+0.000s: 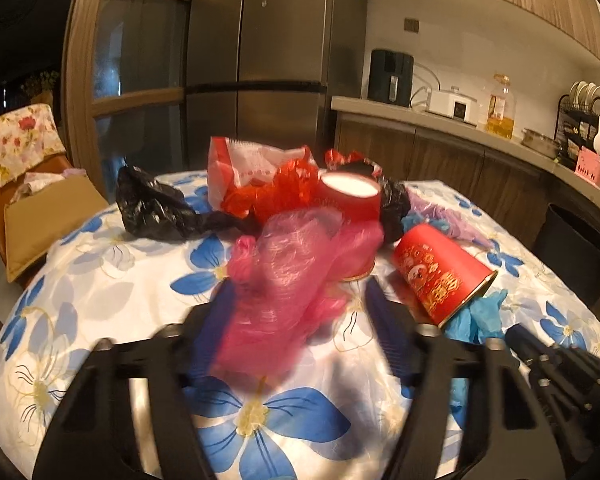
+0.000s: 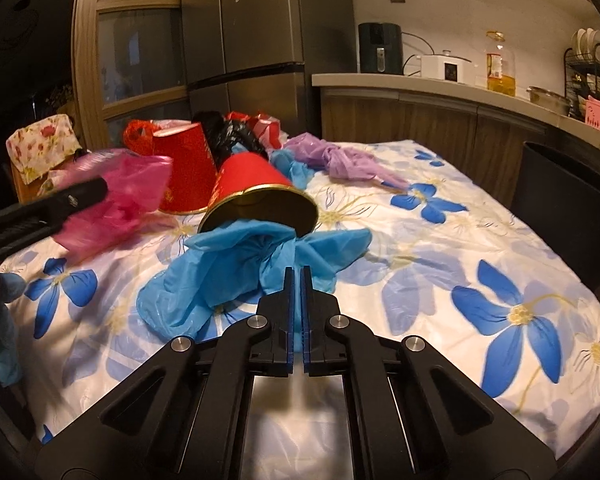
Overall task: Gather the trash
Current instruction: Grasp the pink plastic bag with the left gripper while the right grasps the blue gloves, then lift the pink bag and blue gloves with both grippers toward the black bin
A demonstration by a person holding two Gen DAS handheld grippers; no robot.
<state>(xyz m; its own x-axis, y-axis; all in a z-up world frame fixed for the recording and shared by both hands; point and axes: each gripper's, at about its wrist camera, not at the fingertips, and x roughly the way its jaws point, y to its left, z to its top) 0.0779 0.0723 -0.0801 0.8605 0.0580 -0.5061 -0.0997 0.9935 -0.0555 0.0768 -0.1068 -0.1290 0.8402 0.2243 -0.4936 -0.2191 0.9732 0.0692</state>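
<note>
The left gripper (image 1: 300,300) stands wide open with the crumpled pink translucent plastic bag (image 1: 288,276) lying blurred between its fingers, not yet pinched — to take it well I would judge it should push a little further forward so the pads close on the thick bunched middle rather than a loose edge, which could slip free. The right gripper (image 2: 297,280) has its blue pads nearly together with only a thin slit between them, and the crumpled blue plastic bag (image 2: 240,272) sits right at its tips; whether a fold is actually caught there I cannot tell. That blue bag spills out of the mouth of a red paper cup with gold rim lying on its side (image 2: 256,196) just ahead of the right gripper, so any pull should be slow, or the cup may roll along with it. Counting over the flowered white-and-blue tablecloth (image 2: 480,280): two red cups — the second, an upright-looking red paper cup (image 2: 188,172), ahead to the left — one pink bag, one lilac plastic bag (image 2: 340,160) further ahead to the right, at least one black plastic bag (image 1: 156,208), and a red-and-white printed bag (image 1: 252,168) beyond. A dark bin (image 2: 564,200) waits off to the right.
</note>
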